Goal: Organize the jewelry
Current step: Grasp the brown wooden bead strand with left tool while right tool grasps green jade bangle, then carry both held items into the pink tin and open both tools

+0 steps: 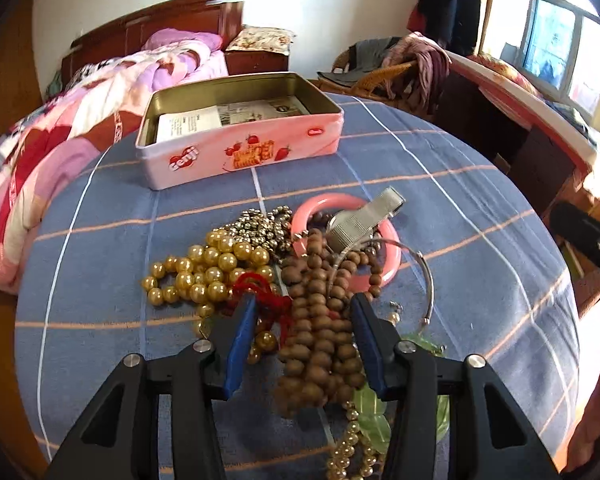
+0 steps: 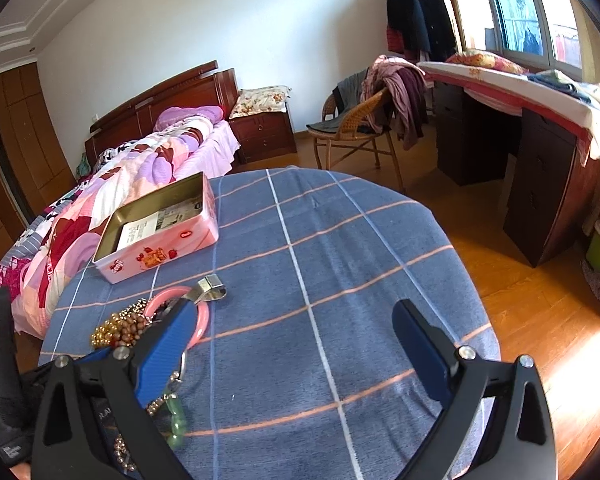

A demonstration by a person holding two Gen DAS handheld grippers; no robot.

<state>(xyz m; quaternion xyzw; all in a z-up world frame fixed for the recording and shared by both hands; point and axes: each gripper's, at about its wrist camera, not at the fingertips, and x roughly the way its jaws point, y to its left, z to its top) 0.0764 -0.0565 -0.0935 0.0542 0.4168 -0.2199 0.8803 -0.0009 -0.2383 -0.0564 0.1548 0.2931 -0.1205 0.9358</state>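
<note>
A pile of jewelry lies on the blue checked tablecloth (image 1: 460, 208): brown wooden beads (image 1: 320, 320), gold pearl beads (image 1: 208, 268), a red cord (image 1: 264, 300), small metallic beads (image 1: 260, 228), a pink bangle (image 1: 384, 240), a silver watch (image 1: 364, 216), a thin silver bangle (image 1: 428, 276) and green beads (image 1: 374, 420). My left gripper (image 1: 304, 304) is open, its fingers straddling the brown beads. An open pink tin box (image 1: 240, 152) stands behind the pile; it also shows in the right wrist view (image 2: 160, 248). My right gripper (image 2: 296, 312) is open and empty, right of the pile (image 2: 140, 324).
A bed with a pink quilt (image 2: 140, 168) is at the left. A wicker chair with clothes (image 2: 364, 120) and a dark desk (image 2: 540, 160) stand beyond the table on a wooden floor. Papers lie inside the tin.
</note>
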